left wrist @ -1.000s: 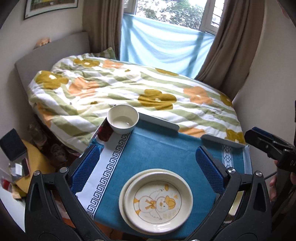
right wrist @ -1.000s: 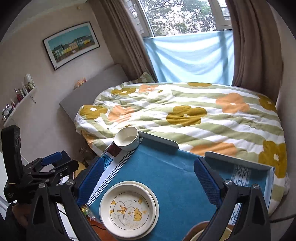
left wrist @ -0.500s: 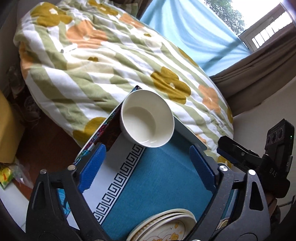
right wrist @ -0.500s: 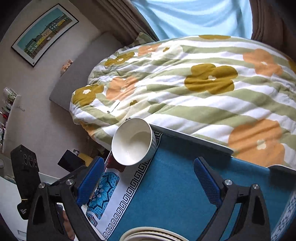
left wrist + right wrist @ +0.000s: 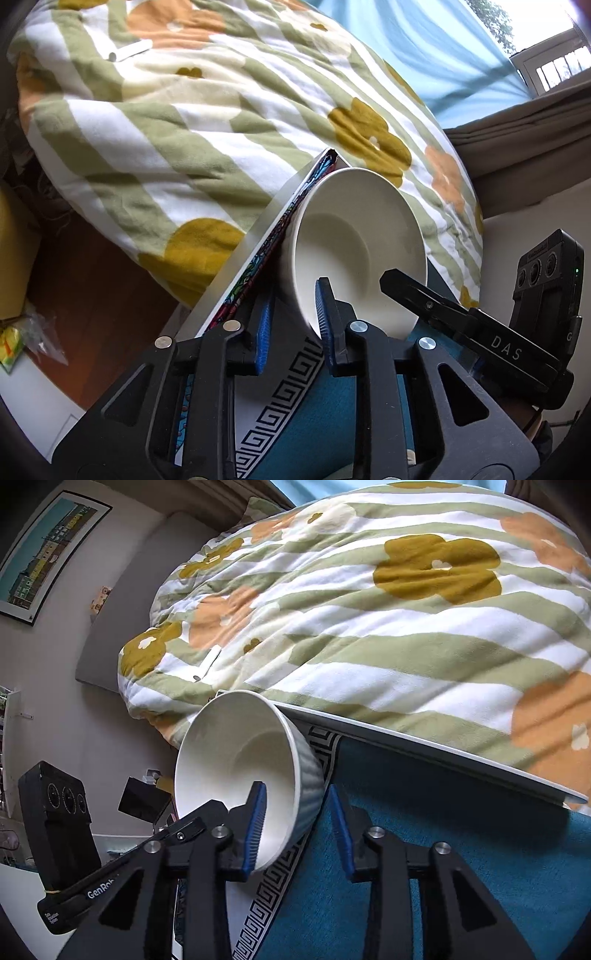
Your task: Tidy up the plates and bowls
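The left gripper (image 5: 293,325) and right gripper (image 5: 297,827) each clamp opposite rim walls of the white ribbed ceramic bowl (image 5: 243,771), tilted at the blue tablecloth's (image 5: 461,849) far left corner.

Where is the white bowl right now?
The round white ceramic bowl sits at the far left corner of the blue tablecloth, next to the flowery bed quilt. Both tongs, left tongs and right tongs, straddle its rim.

A teal cloth (image 5: 461,867) with a black key-pattern border (image 5: 280,882) covers the counter. Beyond the counter's far edge lies a bed under a green-striped floral quilt (image 5: 369,620), with a grey headboard (image 5: 122,602). A framed picture (image 5: 44,550) hangs on the wall, and a pale blue curtain (image 5: 424,48) hangs beyond the bed.
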Tool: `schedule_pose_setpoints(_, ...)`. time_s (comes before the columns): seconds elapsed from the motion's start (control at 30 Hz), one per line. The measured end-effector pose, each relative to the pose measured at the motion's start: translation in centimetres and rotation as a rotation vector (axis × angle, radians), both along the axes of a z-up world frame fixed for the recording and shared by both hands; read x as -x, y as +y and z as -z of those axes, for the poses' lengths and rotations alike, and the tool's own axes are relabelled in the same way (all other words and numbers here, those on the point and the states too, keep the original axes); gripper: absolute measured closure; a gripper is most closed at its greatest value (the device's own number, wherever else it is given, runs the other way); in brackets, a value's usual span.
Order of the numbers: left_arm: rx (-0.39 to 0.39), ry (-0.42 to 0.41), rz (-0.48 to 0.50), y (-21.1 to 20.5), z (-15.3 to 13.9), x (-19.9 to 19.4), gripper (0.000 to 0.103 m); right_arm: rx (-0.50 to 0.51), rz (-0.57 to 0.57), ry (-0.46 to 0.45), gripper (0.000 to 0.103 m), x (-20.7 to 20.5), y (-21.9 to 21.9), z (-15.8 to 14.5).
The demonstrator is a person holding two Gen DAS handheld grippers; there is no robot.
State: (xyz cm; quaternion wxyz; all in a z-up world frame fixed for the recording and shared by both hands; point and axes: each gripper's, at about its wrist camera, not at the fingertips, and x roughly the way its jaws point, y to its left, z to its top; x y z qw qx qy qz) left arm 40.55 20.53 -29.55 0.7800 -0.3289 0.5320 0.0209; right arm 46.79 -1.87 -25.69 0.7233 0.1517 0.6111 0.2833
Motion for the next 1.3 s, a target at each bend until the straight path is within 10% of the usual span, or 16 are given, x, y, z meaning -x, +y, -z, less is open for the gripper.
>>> schedule_pose_setpoints(0.63, -0.135, -0.148, 0.088, -4.8, -8.2, 3.4, 0.084, -0.048, 0.059, -0.117, 0.087, 4.2, -4.2, -5.8)
schedule_pose_setpoints(0.97, -0.162, -0.251, 0.187, -17.2, -15.4, 12.4, 0.084, -0.051, 0.162, -0.212, 0.087, 14.6, -16.4, -12.5)
schedule_pose_setpoints(1.3, -0.132, -0.237, 0.341, -32.3, -15.8, 22.1, 0.084, 0.014, 0.299, -0.231, 0.087, 26.0, -30.6, -14.1)
